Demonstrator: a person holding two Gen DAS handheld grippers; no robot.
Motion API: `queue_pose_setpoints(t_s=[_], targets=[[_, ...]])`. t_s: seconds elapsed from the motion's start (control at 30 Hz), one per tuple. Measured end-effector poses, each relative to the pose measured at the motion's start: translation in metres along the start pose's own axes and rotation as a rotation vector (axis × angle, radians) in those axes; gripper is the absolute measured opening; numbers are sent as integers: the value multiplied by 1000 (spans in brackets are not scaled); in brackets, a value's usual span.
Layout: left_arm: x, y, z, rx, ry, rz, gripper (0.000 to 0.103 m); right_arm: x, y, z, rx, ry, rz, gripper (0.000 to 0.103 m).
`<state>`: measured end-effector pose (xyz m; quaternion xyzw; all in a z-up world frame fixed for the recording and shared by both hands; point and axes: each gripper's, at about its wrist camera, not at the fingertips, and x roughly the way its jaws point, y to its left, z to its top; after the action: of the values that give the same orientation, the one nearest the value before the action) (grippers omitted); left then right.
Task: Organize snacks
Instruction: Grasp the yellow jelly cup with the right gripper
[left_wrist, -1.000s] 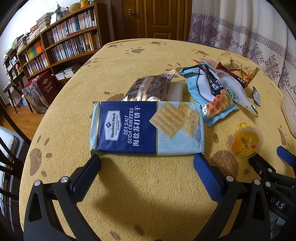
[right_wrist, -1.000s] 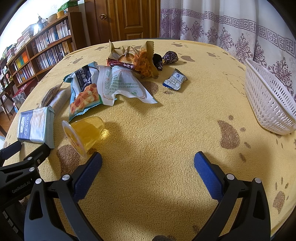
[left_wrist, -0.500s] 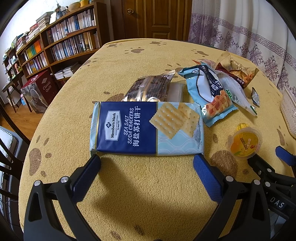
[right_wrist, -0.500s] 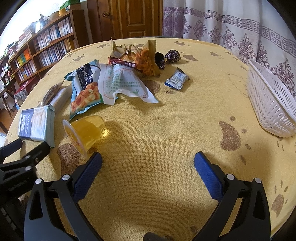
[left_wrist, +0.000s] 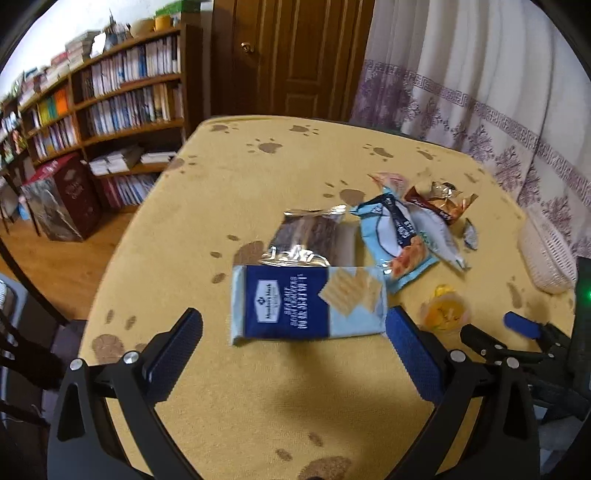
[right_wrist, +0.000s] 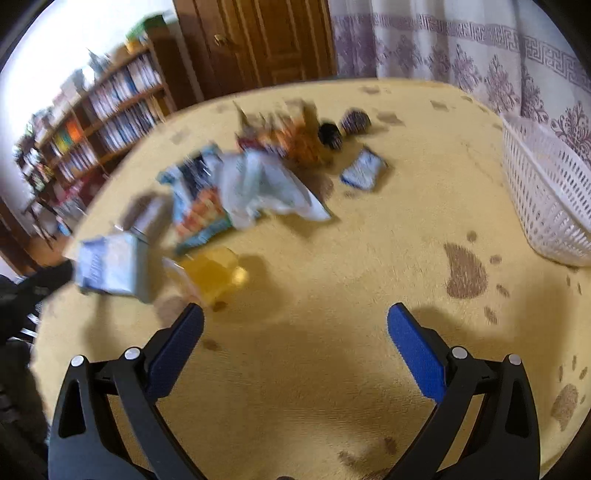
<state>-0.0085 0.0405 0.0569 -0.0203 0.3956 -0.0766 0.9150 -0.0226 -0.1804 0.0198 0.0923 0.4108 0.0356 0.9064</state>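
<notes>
Both views blurred; right wrist worst.

My left gripper (left_wrist: 293, 326): jaws spread wide, nothing between them, held above the yellow paw-print tablecloth (left_wrist: 295, 406). Soda cracker pack (left_wrist: 308, 301) lies flat just ahead of the blue pads; whether the pads touch it I cannot tell.

My right gripper (right_wrist: 295, 321): also released, jaws apart, over bare cloth. Its tip shows in the left view at the right edge (left_wrist: 517, 323).

Snacks on the cloth, all loose:
- Jelly cup (right_wrist: 210, 271), yellow, tipped on its side, just beside the cracker pack (right_wrist: 110, 267) and near my right gripper's left finger. In the left view it sits right of the crackers (left_wrist: 443, 312).
- Silver-foil pack (left_wrist: 304, 238) beyond the crackers, its near edge touching or overlapping them.
- Light blue bag (left_wrist: 397, 240) and a white bag (right_wrist: 266, 184) overlapping one another.
- Orange-brown crinkled bag (left_wrist: 437, 201) behind those.
- Small blue-white sachet (right_wrist: 364, 168), apart from the pile.
- Two dark round wrapped pieces (right_wrist: 343, 129), side by side at the far end.

Container: white slotted basket (right_wrist: 546, 192) at the right edge of the table, well apart from the snack pile. Only its outer wall and rim show; the inside cannot be seen from either view.

Background: bookshelf (left_wrist: 110, 103), wooden door (left_wrist: 291, 55), patterned curtain (left_wrist: 480, 92).
</notes>
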Motion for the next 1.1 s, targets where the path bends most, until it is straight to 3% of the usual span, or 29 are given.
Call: queue_pose_setpoints(t_s=[0.2,0.33,0.53,0.63,0.97,1.1], targets=[[16,9,2,-44,34,26,98,-8,30,7,-85,-36,99,101],[16,23,3,-71,25,54,98,8,52,13,-133,-18,76,98],[19,41,2,-97,33,65,98,40,62,17,-104,52,68,68],[23,41,1,-105,39,46,98,42,64,15,-119,34,36,55],[39,31,15,-62,24,26,98,26,39,2,-60,15,39,53],[52,35,27,-86,31,-16,98,21,32,-4,-38,15,51,53]])
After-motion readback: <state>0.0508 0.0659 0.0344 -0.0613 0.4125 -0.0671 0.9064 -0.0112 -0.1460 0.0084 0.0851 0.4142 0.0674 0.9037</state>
